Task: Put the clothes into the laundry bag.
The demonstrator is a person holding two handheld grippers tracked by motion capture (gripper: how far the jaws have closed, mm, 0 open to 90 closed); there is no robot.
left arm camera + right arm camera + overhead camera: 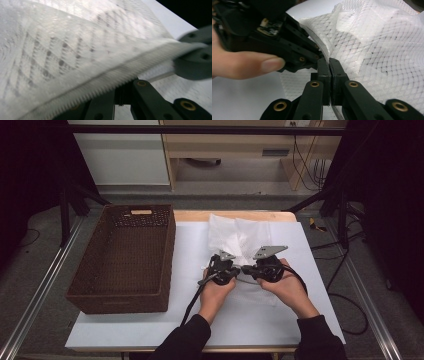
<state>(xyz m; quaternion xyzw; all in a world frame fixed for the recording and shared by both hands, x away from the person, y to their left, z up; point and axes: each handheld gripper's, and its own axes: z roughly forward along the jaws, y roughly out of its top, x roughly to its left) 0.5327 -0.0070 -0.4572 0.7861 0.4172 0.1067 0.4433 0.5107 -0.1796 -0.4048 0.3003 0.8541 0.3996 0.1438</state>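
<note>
**Both grippers pinching the mesh cloth edge**

White mesh cloth (pixel 239 240) lies bunched on the white table sheet (pixel 125 330), mid-table, right of the brown wicker basket (pixel 125 257). Near edge lifted off the sheet.

Right gripper (pixel 329 62): jaws pressed together, the cloth's hemmed edge clamped between them. Seam runs through the pinch and out below the jaws.

Left gripper (pixel 318 56): just beside the right one, jaw tips nearly touching it, closed on the same hem. In the left gripper view the zigzag-stitched hem (pixel 107 80) drapes right across its jaws, cloth close to the lens and blurred; the pinch itself sits under the fabric.

High view: both hands side by side at the cloth's near edge, left gripper (pixel 223 265), right gripper (pixel 257 265). Basket well apart from both.
</note>
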